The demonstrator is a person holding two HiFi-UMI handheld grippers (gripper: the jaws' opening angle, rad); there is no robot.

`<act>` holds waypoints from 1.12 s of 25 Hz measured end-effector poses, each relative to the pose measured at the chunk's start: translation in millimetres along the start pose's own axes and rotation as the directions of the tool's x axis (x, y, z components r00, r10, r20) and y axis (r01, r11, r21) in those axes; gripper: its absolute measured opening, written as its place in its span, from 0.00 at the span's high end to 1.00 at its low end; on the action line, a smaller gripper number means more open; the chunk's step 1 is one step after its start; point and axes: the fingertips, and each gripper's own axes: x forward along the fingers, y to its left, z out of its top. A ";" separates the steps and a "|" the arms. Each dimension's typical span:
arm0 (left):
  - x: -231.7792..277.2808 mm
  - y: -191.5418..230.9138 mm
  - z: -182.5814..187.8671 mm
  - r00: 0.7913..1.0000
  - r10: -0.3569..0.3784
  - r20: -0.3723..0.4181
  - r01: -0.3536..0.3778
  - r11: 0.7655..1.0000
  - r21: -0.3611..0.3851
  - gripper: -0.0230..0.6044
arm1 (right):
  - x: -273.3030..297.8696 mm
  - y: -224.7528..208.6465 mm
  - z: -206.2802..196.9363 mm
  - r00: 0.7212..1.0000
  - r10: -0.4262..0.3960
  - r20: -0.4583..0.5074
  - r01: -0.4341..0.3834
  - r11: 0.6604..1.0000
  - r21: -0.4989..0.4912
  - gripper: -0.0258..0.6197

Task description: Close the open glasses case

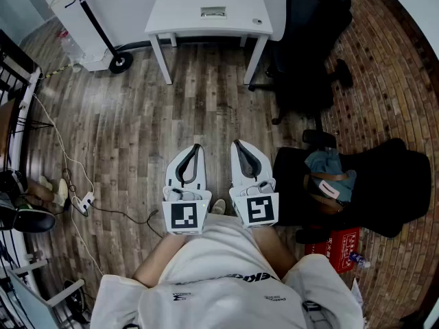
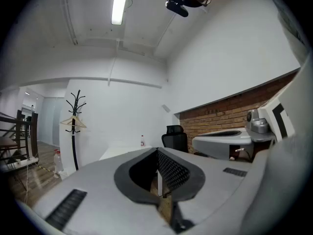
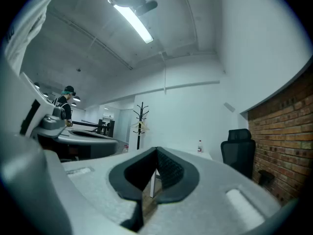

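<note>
Jaws together on left gripper [image 1: 194, 147] and right gripper [image 1: 236, 142]; one desk [image 1: 177, 14] bears perhaps one case [image 1: 213, 11].

I hold my left gripper [image 1: 195, 147] and right gripper [image 1: 237, 143] side by side before me, above the floor [image 1: 130, 136]; the table [image 1: 178, 12] stands ahead, well apart from both; a small object [image 1: 213, 11] lies near its middle; the chair [image 1: 305, 43] stands just beside the table's right edge; the coat stand [image 1: 96, 23] stands to its left; a bag [image 1: 329, 180] lies on the floor at my right; a power strip [image 1: 84, 201] lies at my left.
</note>
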 end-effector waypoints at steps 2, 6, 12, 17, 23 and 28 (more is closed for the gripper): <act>-1.3 -2.2 -1.4 1.000 0.003 -0.003 -0.003 1.000 0.010 0.97 | -3.1 -2.0 -2.1 1.000 0.005 0.005 -0.005 1.000 0.026 0.96; -6.2 -10.7 -3.4 1.000 0.003 -0.006 -0.003 1.000 0.005 0.97 | -12.4 -10.8 -5.6 0.999 0.011 0.030 -0.012 0.998 0.055 0.96; -2.3 -14.6 -8.4 1.000 -0.001 -0.023 0.001 1.000 -0.006 0.97 | -9.4 -7.9 -12.1 0.999 0.034 0.017 -0.035 0.999 0.032 0.96; 18.5 -0.6 -22.3 0.998 0.004 -0.056 -0.006 1.000 -0.025 0.97 | 14.5 -9.9 -12.9 0.999 0.051 0.011 -0.051 0.998 0.038 0.96; 72.0 35.8 -35.2 0.998 0.007 -0.064 -0.008 1.000 -0.024 0.97 | 71.7 -25.5 -19.5 0.999 0.050 -0.006 -0.050 0.998 0.023 0.96; 135.2 73.5 -27.2 0.998 -0.009 -0.055 0.007 1.000 -0.027 0.97 | 142.9 -43.0 -12.7 0.998 0.066 -0.001 -0.066 0.997 0.043 0.96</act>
